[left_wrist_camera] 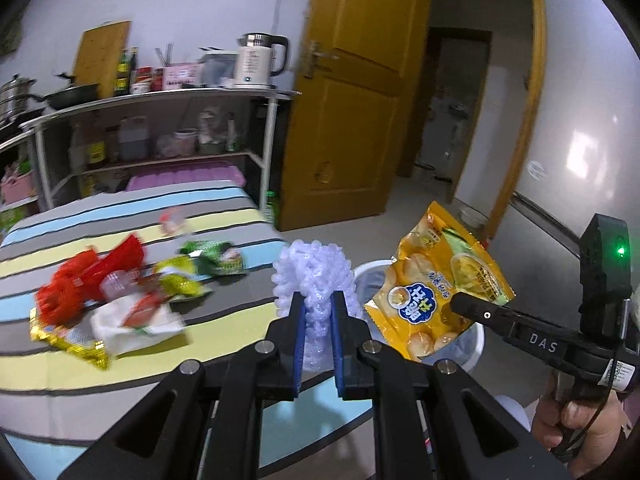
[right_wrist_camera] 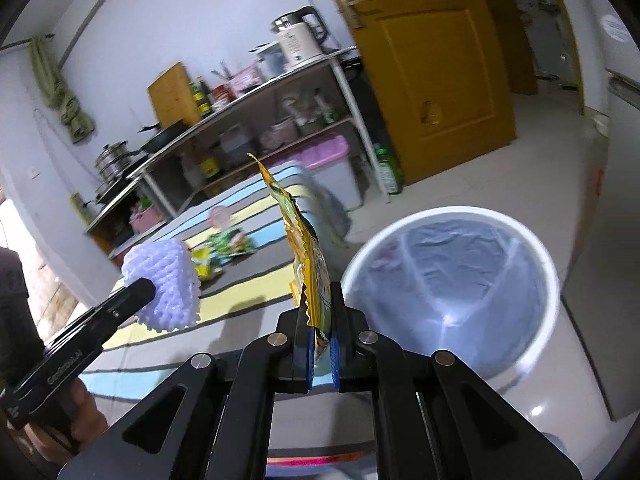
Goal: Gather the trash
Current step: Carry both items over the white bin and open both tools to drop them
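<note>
White foam fruit net (left_wrist_camera: 314, 276), clenched in left gripper (left_wrist_camera: 319, 304) above tabletop (left_wrist_camera: 224, 320) edge. Yellow snack bag (right_wrist_camera: 310, 276), pinched by right gripper (right_wrist_camera: 320, 316) beside lined bin (right_wrist_camera: 452, 276). Risk: early release drops either outside the rim.

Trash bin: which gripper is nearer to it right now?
Right. The right gripper, shut on the yellow snack bag, sits beside the white trash bin rim. The left gripper, holding the white foam fruit net, is farther back over the striped table.
</note>
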Motion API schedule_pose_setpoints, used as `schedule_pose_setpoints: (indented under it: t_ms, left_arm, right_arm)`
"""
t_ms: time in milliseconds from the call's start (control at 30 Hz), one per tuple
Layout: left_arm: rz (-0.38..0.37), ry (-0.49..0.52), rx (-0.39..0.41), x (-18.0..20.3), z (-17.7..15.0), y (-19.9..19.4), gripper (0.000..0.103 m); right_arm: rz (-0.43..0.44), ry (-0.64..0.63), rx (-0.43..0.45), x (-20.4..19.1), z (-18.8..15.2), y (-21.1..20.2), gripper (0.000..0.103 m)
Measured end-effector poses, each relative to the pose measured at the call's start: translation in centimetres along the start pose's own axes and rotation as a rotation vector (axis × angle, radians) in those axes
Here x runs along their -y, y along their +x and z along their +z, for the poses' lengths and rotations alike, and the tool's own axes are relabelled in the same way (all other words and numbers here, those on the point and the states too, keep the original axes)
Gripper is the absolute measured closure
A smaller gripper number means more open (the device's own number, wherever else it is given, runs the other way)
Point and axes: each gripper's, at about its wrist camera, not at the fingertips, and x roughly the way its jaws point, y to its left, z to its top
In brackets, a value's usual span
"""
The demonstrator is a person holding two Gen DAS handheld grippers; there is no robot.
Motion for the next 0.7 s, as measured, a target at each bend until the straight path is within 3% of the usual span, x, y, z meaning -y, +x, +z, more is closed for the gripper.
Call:
schedule_pose_setpoints:
  t_ms: [367, 700]
  left_arm:
    - [-0.092, 0.073, -0.076, 5.4, 0.6, 5.4, 0.091]
    - [-0.133, 0.083, -0.187, 7.1, 0.1, 10.2, 0.090]
  right_arm:
    - [-0.092, 0.067, -0.025, 5.1, 0.1, 0.6, 0.097]
    - [-0.141, 0.113, -0.114, 8.3, -0.4, 2.8, 0.096]
